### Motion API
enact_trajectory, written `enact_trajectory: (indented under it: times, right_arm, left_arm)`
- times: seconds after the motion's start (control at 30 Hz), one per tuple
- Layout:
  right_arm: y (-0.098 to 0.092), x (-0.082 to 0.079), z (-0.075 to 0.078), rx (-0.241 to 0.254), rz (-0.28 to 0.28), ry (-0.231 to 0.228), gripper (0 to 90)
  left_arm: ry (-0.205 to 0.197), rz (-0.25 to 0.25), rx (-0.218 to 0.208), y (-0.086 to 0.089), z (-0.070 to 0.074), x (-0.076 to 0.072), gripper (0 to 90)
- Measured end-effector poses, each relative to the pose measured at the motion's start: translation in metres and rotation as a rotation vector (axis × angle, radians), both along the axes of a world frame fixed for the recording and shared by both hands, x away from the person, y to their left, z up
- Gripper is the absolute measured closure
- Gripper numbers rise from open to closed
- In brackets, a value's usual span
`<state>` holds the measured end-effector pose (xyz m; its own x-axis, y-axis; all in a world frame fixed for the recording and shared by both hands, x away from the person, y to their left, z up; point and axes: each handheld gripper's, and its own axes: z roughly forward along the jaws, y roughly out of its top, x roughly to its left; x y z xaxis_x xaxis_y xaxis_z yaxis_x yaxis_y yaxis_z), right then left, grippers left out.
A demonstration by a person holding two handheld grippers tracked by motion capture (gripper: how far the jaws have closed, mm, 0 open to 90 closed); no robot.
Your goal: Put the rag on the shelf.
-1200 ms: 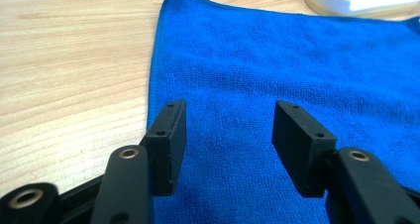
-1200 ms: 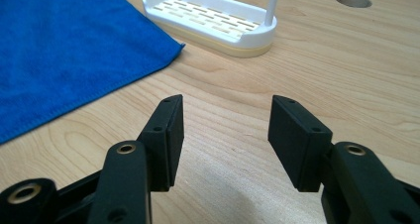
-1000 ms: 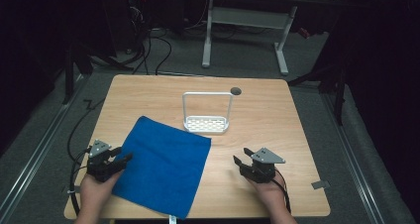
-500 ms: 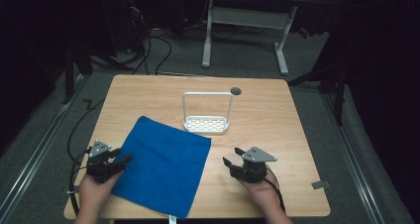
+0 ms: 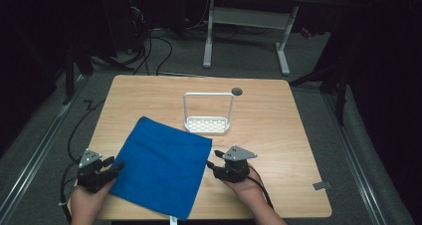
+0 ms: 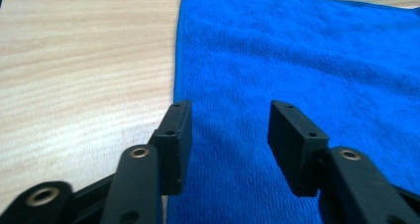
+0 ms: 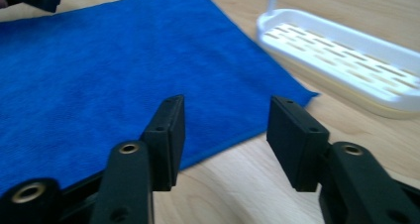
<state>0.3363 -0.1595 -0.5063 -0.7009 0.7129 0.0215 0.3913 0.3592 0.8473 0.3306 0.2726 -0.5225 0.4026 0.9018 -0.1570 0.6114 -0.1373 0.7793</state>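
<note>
A blue cloth (image 5: 161, 164) lies flat on the wooden table (image 5: 278, 115), turned at an angle. My left gripper (image 5: 115, 166) is open at the cloth's left edge, and in the left gripper view its jaws stand apart over the blue cloth (image 6: 307, 60) with the edge under the left jaw. My right gripper (image 5: 213, 165) is open at the cloth's right edge. In the right gripper view the blue cloth (image 7: 99, 70) has its edge and a corner just ahead of the open jaws. Nothing is held.
A white slotted rack (image 5: 207, 124) with a tall wire handle stands past the cloth's far corner, and it is the white rack (image 7: 341, 50) ahead in the right gripper view. A small dark disc (image 5: 237, 91) lies near the table's far edge. Bare wood spreads right.
My right gripper has moved left across the table to the cloth's right edge. My left gripper has stayed at the left edge.
</note>
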Motion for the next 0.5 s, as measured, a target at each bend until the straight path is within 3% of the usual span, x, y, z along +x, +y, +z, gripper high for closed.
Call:
enact_trajectory:
  times: [0.2,0.27,0.37,0.5]
  right_arm:
    - [0.02,0.0,-0.006,-0.027,0.081,0.051,69.8]
    - [0.028,-0.002,-0.011,-0.066,0.139,0.095,80.5]
    - [0.034,-0.004,-0.016,-0.109,0.165,0.107,87.5]
    - [0.035,-0.003,-0.019,-0.119,0.155,0.11,90.0]
  left_arm:
    - [0.035,-0.028,0.012,0.001,-0.004,0.0,67.5]
    - [0.044,-0.045,0.038,-0.003,-0.005,0.001,78.4]
    - [0.067,-0.06,0.07,-0.007,-0.007,0.002,83.7]
    - [0.066,-0.065,0.088,-0.009,-0.008,0.002,86.3]
